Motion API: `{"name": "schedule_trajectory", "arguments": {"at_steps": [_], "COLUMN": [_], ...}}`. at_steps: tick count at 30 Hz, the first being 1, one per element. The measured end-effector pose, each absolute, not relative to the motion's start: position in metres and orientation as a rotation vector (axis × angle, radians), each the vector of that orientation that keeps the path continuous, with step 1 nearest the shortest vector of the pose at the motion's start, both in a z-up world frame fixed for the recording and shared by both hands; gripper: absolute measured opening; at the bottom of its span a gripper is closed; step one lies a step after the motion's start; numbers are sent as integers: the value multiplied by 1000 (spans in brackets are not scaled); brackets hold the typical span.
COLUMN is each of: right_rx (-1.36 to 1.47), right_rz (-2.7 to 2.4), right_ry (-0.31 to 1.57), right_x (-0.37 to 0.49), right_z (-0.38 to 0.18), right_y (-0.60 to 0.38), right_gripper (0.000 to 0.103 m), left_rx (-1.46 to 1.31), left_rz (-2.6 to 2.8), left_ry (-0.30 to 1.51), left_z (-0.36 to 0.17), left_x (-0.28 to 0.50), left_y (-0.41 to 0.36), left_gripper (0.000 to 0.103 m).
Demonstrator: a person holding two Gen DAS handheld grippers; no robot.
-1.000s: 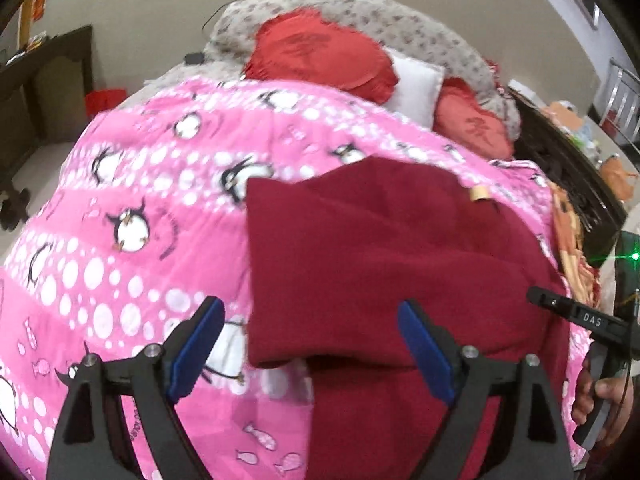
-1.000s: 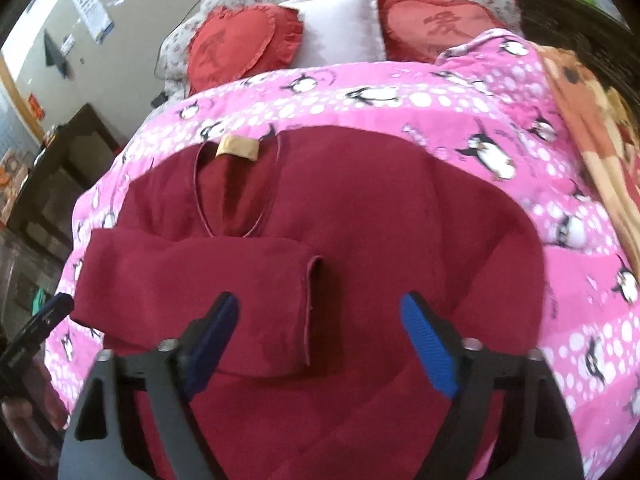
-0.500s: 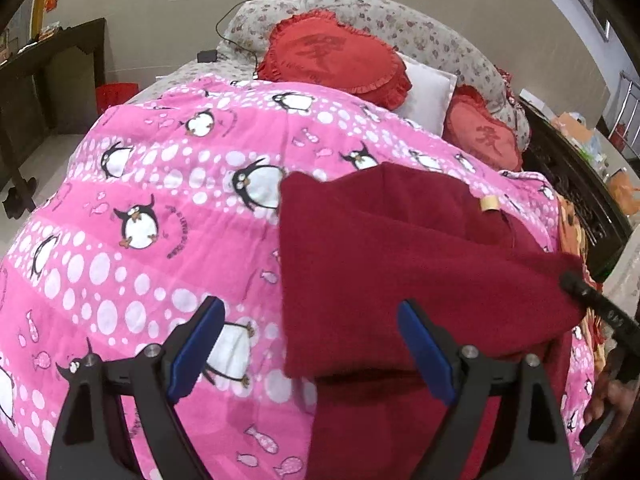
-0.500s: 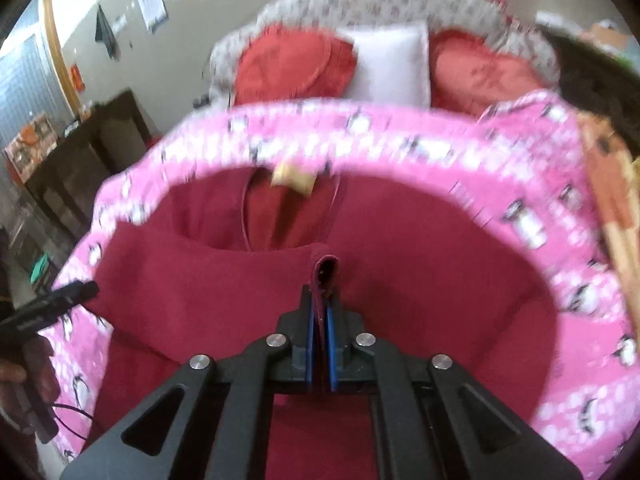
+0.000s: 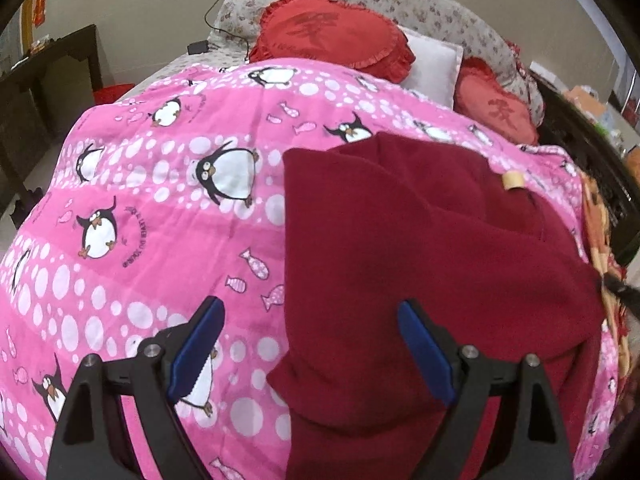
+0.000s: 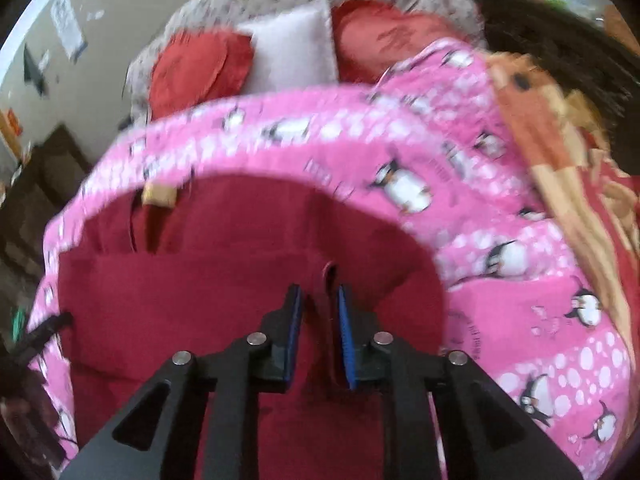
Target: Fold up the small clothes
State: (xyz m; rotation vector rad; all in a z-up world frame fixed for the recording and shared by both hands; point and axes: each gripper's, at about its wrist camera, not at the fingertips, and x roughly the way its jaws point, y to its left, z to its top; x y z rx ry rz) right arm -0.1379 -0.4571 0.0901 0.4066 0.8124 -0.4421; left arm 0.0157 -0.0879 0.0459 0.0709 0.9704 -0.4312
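Observation:
A dark red sweater lies on a pink penguin quilt, its left side folded over the body; a tan neck label shows. My left gripper is open and empty, hovering over the sweater's left edge. In the right wrist view the sweater fills the lower middle and the label is at upper left. My right gripper has its jaws a small gap apart around the red sleeve cuff; the view is blurred and I cannot tell whether the pads still pinch it.
Red heart cushions and a white pillow lie at the bed's head. A dark headboard and orange patterned fabric run along the right. A dark desk stands at the left.
The right gripper, clamped on the cuff half a second ago, has carried it to the right and its jaws have parted slightly. The left gripper stayed open and drew slightly left.

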Motion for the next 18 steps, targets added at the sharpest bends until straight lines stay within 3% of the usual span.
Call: {"name": "schedule_trajectory", "arguments": {"at_steps": [3,11,18], "right_rx": [405,349,425], "right_rz": [-385,-323,-219], "right_ry": [755,934,939], "right_x": [-147,-105,-143], "right_z": [100,47,77], "right_y": [-444,-425,-419], "right_gripper": [0,0,0], "left_rx": [108,136,175], "left_rz": [-424,-419,-477], "left_ry": [973,986,944], "left_z": [40,40,68], "left_x": [18,13,-22], "left_y": [-95,-97,-91], "left_gripper": [91,91,91]}}
